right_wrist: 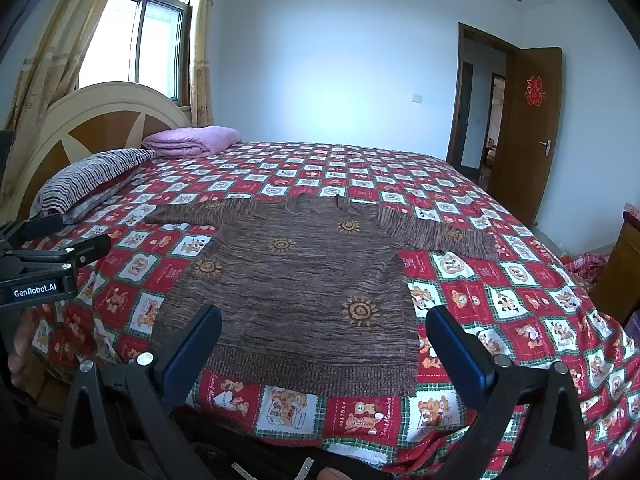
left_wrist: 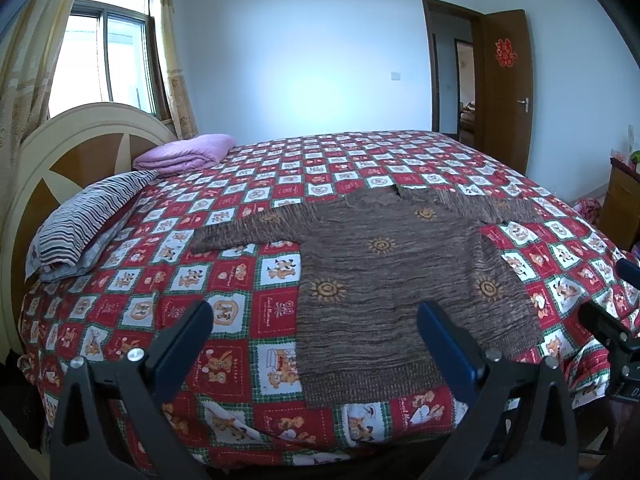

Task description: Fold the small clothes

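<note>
A: Item one, the brown knit sweater (right_wrist: 296,280). Where does it lie?

B: Flat on the red patchwork bedspread (right_wrist: 520,300), at the near side of the bed. Hem toward the person, neck opening away, both sleeves stretched out sideways. Sun motifs face up. Spread this way, every edge is open to a pinch; no fold appears made yet.

A: Item two, the left gripper (left_wrist: 316,340).

B: Jaws spread wide, nothing between them. It hovers over the hem's left portion, apart from the cloth, probably lined up for that corner or the left sleeve (left_wrist: 240,228).

A: Item three, the right gripper (right_wrist: 324,344).

B: Likewise fully parted and empty, hanging above the lower hem. In its view the left gripper sits at the far left edge, so the two flank the garment, one to each side, as a two-handed fold would require.

A: Other entries?

B: A striped pillow (right_wrist: 88,180) and a folded lilac blanket (right_wrist: 192,140) by the headboard (right_wrist: 100,112), well apart from the sweater and out of the working area.
</note>
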{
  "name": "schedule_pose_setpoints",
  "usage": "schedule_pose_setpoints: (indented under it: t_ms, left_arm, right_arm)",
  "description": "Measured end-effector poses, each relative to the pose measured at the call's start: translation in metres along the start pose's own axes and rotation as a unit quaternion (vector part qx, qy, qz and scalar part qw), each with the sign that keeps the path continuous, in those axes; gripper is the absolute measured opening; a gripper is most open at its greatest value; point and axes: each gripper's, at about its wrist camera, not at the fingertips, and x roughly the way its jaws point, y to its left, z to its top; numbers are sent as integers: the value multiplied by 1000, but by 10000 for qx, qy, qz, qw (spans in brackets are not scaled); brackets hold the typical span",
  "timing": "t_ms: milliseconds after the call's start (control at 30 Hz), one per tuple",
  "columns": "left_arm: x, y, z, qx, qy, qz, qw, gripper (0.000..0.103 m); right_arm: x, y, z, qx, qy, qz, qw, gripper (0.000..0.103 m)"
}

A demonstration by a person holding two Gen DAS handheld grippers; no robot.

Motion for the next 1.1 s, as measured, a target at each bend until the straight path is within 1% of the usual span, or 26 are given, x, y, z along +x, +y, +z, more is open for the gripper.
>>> schedule_pose_setpoints:
  t_ms: [167,1100]
  left_arm:
    - [0,-1,0,2,5,9,10000,103]
    - [3,0,-2,11,25,7,10000,103]
  right_arm:
    - [2,-1,-6,17,21,-20,10000,102]
    - [4,0,-6,23,57,-4,10000,102]
